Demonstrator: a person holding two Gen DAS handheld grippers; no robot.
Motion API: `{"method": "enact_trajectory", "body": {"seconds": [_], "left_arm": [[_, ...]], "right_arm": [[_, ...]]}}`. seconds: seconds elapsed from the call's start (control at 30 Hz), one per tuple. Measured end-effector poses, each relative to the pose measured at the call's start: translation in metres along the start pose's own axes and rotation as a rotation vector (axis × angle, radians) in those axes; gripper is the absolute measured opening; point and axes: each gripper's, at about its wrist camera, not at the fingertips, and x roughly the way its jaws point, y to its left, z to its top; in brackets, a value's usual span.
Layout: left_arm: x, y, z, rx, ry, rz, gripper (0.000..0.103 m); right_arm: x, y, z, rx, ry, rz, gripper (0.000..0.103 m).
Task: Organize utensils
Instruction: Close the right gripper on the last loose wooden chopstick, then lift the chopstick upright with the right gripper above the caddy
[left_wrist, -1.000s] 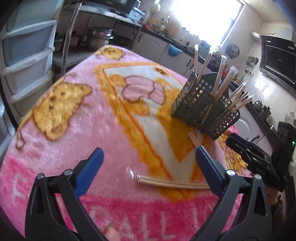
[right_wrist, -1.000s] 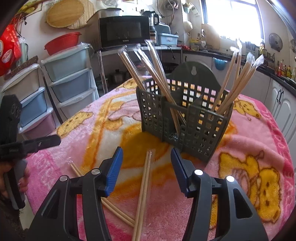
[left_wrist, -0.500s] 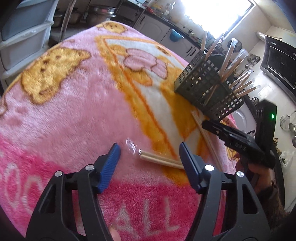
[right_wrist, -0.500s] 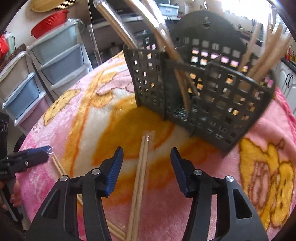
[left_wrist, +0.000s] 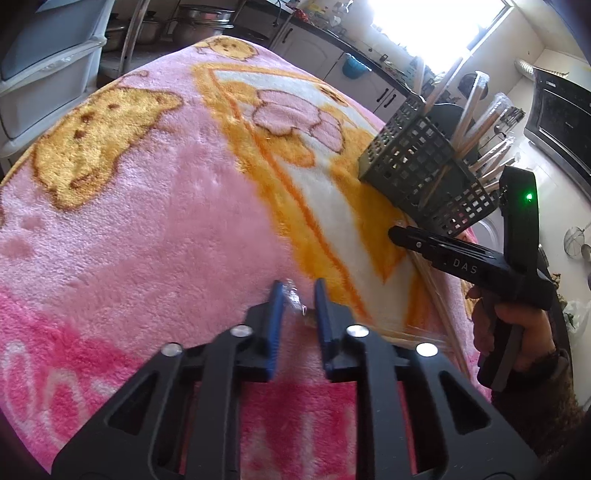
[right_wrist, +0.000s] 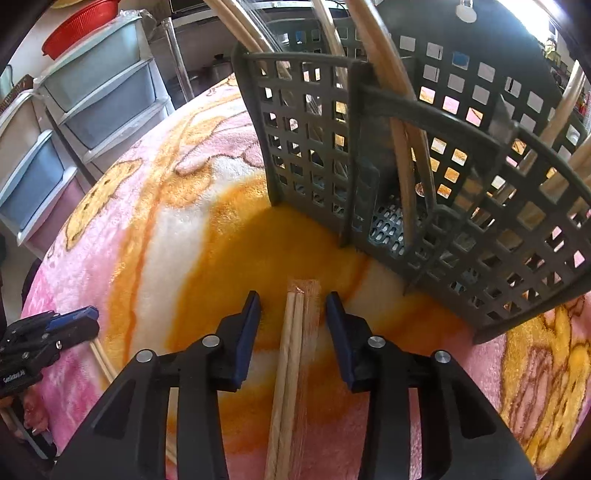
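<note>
Chopsticks in clear plastic wrappers were the things being sorted. One wrapped pair (right_wrist: 291, 354) lay flat on the pink and orange blanket (right_wrist: 207, 266) that covered the table, running lengthwise between the blue-padded jaws of the right gripper (right_wrist: 293, 306); those jaws were closing, with gaps left on both sides of the pair, so the pads did not touch it. The pair's far end pointed toward the grey lattice utensil basket (right_wrist: 480, 229), which stood near, just beyond the tips, with several more wrapped chopsticks (right_wrist: 402, 147) leaning upright in its compartments.

A second wrapped pair (left_wrist: 410, 334) lay across the blanket in front of the left gripper (left_wrist: 297, 291). Its jaws were closing and stood almost together, pinched on the crinkled wrapper end of that pair; whether the sticks themselves sat between the pads could not be told. In the left wrist view a hand (left_wrist: 517, 325) held the right gripper's black handle, low over the blanket beside the basket. Stacked plastic drawers (right_wrist: 62, 147) stood beyond the table's edge, and kitchen cabinets (left_wrist: 314, 55) ran under a bright window.
</note>
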Motion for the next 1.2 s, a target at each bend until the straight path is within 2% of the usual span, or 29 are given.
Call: {"method": "enact_trajectory", "body": {"seconds": [0.1, 0.27, 0.33, 0.53, 0.73, 0.9, 1.2], "left_arm": [[0.0, 0.002, 0.002, 0.0, 0.004, -0.009, 0.004], [-0.003, -0.005, 0.004, 0.019, -0.004, -0.043, 0.002], [-0.008, -0.011, 0.007, 0.035, -0.019, -0.056, 0.002], [-0.025, -0.032, 0.024, 0.082, -0.083, -0.1, 0.002], [-0.04, -0.069, 0.041, 0.162, -0.136, -0.153, 0.002], [-0.047, -0.102, 0.051, 0.237, -0.162, -0.2, 0.002], [-0.053, -0.164, 0.065, 0.373, -0.194, -0.264, 0.002]], "right_arm": [[0.0, 0.001, 0.0, -0.01, 0.003, -0.015, 0.027], [0.003, 0.011, 0.003, -0.05, 0.0, -0.027, 0.009], [0.001, 0.01, 0.004, -0.051, 0.0, -0.022, 0.006], [-0.028, 0.001, 0.006, -0.02, -0.073, 0.031, 0.006], [-0.08, -0.013, 0.004, 0.011, -0.211, 0.075, 0.006], [-0.123, -0.036, -0.004, 0.061, -0.337, 0.081, 0.006], [-0.179, -0.061, -0.018, 0.099, -0.504, 0.067, 0.006]]}}
